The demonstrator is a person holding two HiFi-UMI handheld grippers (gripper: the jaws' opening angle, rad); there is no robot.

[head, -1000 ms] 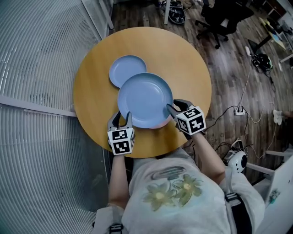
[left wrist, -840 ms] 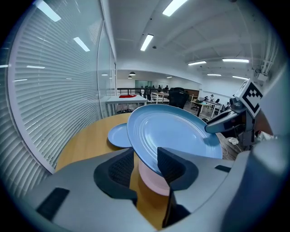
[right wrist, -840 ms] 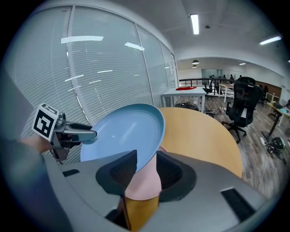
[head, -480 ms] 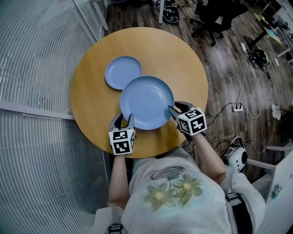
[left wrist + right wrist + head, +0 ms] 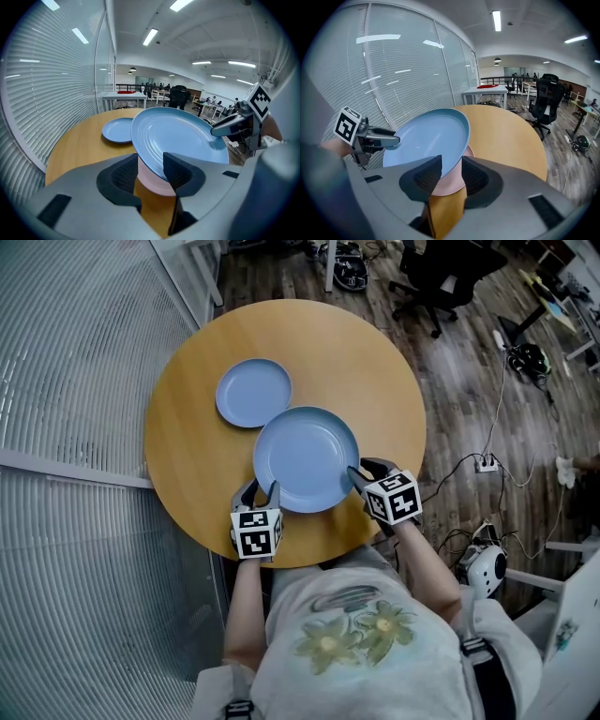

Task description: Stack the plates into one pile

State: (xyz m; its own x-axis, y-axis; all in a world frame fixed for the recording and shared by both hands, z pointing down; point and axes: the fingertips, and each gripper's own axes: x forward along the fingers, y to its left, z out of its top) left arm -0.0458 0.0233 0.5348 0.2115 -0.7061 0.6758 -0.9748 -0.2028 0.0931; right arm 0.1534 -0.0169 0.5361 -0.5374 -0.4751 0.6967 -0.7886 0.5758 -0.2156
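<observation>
The round wooden table (image 5: 370,362) fills the middle of the head view. A small blue plate (image 5: 253,393) lies flat on it, in the upper left part of the tabletop. The large blue plate (image 5: 306,458) is just below and to the right of it, toward the lower edge of the table, and their rims almost touch.

The left gripper (image 5: 260,490) grasps the lower left rim of the large blue plate, and the right gripper (image 5: 361,472) grasps its lower right rim. In each gripper view one pad lies on the upper face of the rim.

A pink plate (image 5: 151,183) shows directly under the large plate, between the jaws. I cannot tell whether the pads pinch it too.
</observation>
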